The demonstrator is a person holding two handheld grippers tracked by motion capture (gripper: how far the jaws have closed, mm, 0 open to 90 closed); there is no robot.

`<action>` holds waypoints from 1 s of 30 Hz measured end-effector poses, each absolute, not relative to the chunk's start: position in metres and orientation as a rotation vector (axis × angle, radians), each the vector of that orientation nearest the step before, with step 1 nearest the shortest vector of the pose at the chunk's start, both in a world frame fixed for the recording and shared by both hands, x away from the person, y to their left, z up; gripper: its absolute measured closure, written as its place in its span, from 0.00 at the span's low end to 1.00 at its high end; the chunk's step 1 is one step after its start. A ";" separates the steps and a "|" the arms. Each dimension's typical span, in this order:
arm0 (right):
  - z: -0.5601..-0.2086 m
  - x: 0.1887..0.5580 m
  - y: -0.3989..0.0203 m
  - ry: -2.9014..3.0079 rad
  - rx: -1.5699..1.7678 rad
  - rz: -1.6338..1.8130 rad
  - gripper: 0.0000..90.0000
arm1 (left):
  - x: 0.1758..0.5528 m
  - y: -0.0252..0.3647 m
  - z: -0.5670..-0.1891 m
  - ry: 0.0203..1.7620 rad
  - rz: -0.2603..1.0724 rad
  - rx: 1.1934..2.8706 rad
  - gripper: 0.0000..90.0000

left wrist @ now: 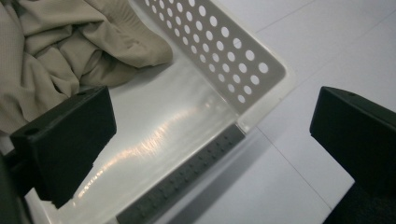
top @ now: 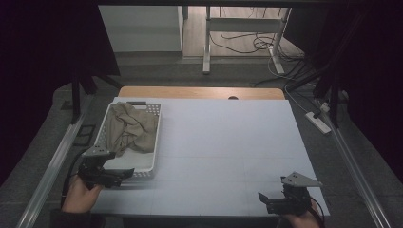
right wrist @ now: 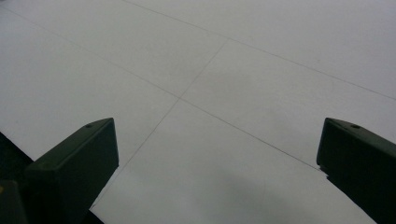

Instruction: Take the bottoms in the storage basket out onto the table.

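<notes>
A white perforated basket (top: 157, 135) stands at the left of the white table (top: 228, 142), with a crumpled beige cloth (top: 130, 128) in its far half. My left gripper (top: 124, 175) hovers open over the basket's near end. In the left gripper view, my left gripper (left wrist: 212, 112) frames the basket's near corner. The holed wall (left wrist: 224, 46) runs up the middle there, and the cloth (left wrist: 70, 42) lies at the upper left, clear of the jaws. My right gripper (top: 265, 202) is open near the table's front right edge. In its own view my right gripper (right wrist: 217, 140) is over bare table (right wrist: 233, 70).
A wooden strip (top: 199, 92) borders the table's far edge. Beyond it, desk legs (top: 206, 42) and cables (top: 247, 42) are on the floor, and a power strip (top: 318, 122) lies to the right. A metal rail (top: 52, 166) runs along the left side.
</notes>
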State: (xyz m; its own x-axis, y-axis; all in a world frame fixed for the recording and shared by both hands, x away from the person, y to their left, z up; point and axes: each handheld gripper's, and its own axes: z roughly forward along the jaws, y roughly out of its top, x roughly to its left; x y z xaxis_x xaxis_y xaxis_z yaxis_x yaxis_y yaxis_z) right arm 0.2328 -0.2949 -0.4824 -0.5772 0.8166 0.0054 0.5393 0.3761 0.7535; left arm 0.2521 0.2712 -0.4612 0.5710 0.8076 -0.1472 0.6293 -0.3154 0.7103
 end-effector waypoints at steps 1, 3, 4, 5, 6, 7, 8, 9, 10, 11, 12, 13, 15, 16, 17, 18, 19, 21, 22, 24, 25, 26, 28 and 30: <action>-0.482 0.233 -0.295 2.274 1.180 1.036 0.00 | 0.254 0.271 -0.461 1.148 0.305 2.052 0.00; -0.483 0.233 -0.295 2.274 1.180 1.036 0.00 | 0.258 0.272 -0.461 1.151 0.304 2.050 0.00; -0.483 0.233 -0.295 2.274 1.181 1.036 0.00 | 0.260 0.272 -0.460 1.154 0.304 2.051 0.00; -0.483 0.233 -0.295 2.274 1.182 1.037 0.00 | 0.262 0.272 -0.460 1.154 0.305 2.054 0.00; -0.483 0.233 -0.295 2.274 1.183 1.037 0.00 | 0.264 0.272 -0.460 1.155 0.307 2.056 0.00; -0.483 0.233 -0.295 2.274 1.184 1.037 0.00 | 0.266 0.272 -0.459 1.158 0.308 2.058 0.00; -0.483 0.233 -0.295 2.274 1.184 1.036 0.00 | 0.269 0.271 -0.459 1.159 0.307 2.060 0.00; -0.483 0.233 -0.295 2.275 1.183 1.036 0.00 | 0.271 0.271 -0.459 1.157 0.306 2.062 0.00; -0.483 0.233 -0.295 2.276 1.182 1.036 0.00 | 0.274 0.271 -0.459 1.159 0.303 2.070 0.00; -0.483 0.233 -0.295 2.276 1.181 1.037 0.00 | 0.277 0.270 -0.459 1.162 0.304 2.077 0.00; -0.483 0.233 -0.295 2.278 1.180 1.035 0.00 | 0.279 0.269 -0.460 1.161 0.304 2.078 0.00; -0.483 0.233 -0.295 2.278 1.181 1.035 0.00 | 0.282 0.269 -0.460 1.162 0.300 2.080 0.00; -0.483 0.233 -0.295 2.278 1.181 1.036 0.00 | 0.286 0.269 -0.459 1.169 0.292 2.081 0.00; -0.483 0.233 -0.295 2.278 1.181 1.037 0.00 | 0.289 0.270 -0.459 1.173 0.288 2.079 0.00; -0.483 0.233 -0.295 2.279 1.182 1.036 0.00 | 0.291 0.270 -0.459 1.178 0.283 2.075 0.00; -0.483 0.233 -0.295 2.279 1.182 1.036 0.00 | 0.293 0.270 -0.459 1.180 0.282 2.074 0.00; -0.483 0.233 -0.295 2.279 1.182 1.036 0.00 | 0.294 0.271 -0.459 1.180 0.281 2.072 0.00; -0.483 0.233 -0.295 2.279 1.182 1.036 0.00 | 0.298 0.271 -0.459 1.179 0.275 2.079 0.00; -0.483 0.233 -0.295 2.280 1.183 1.036 0.00 | 0.300 0.271 -0.459 1.176 0.277 2.087 0.00; -0.483 0.233 -0.295 2.281 1.183 1.036 0.00 | 0.304 0.272 -0.459 1.181 0.269 2.084 0.00; -0.483 0.233 -0.295 2.281 1.183 1.035 0.00 | 0.306 0.272 -0.459 1.182 0.268 2.084 0.00; -0.483 0.233 -0.295 2.282 1.183 1.035 0.00 | 0.308 0.273 -0.458 1.184 0.266 2.087 0.00; -0.483 0.234 -0.295 2.280 1.183 1.036 0.00 | 0.312 0.274 -0.458 1.187 0.266 2.094 0.00; -0.483 0.234 -0.295 2.281 1.185 1.037 0.00 | 0.315 0.275 -0.458 1.188 0.274 2.094 0.00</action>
State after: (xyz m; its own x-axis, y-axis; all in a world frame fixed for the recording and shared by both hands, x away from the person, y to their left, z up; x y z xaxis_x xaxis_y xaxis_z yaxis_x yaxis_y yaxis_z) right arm 0.2336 -0.2948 -0.4829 -0.5792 0.8151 0.0112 0.5442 0.3764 0.7497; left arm 0.3150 0.2749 -0.4576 0.5566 0.8169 -0.1516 0.6681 -0.3317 0.6660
